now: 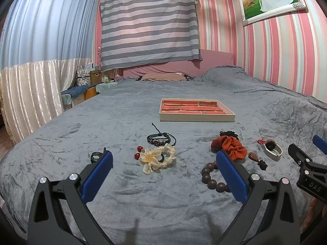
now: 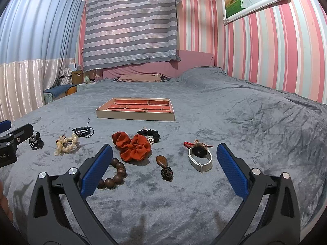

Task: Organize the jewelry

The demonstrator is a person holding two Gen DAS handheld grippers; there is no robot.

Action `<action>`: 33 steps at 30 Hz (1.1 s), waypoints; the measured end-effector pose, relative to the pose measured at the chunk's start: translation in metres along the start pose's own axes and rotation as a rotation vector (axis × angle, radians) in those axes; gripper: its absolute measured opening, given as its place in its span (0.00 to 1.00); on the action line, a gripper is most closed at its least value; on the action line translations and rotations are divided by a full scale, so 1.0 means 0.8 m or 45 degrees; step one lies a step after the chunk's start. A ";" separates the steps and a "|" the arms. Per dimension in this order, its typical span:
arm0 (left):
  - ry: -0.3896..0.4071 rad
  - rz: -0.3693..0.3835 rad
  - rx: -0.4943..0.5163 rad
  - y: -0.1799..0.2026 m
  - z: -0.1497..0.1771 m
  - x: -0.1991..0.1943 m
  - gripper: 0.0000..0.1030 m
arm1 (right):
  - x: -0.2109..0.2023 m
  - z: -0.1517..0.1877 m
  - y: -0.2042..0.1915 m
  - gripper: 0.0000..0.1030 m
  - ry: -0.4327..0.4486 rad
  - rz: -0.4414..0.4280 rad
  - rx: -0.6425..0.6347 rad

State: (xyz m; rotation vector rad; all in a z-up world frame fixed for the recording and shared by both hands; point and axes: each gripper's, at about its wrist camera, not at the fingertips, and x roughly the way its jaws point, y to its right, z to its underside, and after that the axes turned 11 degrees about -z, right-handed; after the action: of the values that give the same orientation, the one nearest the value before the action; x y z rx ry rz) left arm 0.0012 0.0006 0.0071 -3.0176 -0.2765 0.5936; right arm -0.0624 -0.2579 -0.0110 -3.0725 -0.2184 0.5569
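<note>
Grey velvet bed (image 1: 143,204), red-lined compartment tray (image 1: 197,118), both jaws wide, empty, white-strapped watch (image 2: 200,157) clear only from right wrist.

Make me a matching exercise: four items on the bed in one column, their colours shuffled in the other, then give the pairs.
Items:
1. scrunchie
2. watch band
3. claw clip
4. flower hair tie

Colours:
A. black
B. cream
C. white
D. rust orange

Pairs: 1-D, 2-C, 3-A, 4-B
</note>
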 end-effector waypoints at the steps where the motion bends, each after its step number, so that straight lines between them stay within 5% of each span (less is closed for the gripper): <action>1: 0.001 0.001 0.000 0.000 0.001 -0.001 0.96 | -0.001 -0.001 0.002 0.96 0.000 0.000 0.001; 33: 0.004 0.001 0.002 0.002 0.000 -0.003 0.96 | -0.001 0.003 -0.001 0.96 0.000 0.006 0.004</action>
State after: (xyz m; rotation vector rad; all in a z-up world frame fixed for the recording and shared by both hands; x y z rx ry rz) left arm -0.0008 -0.0012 0.0076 -3.0173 -0.2748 0.5888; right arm -0.0641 -0.2572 -0.0129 -3.0706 -0.2095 0.5565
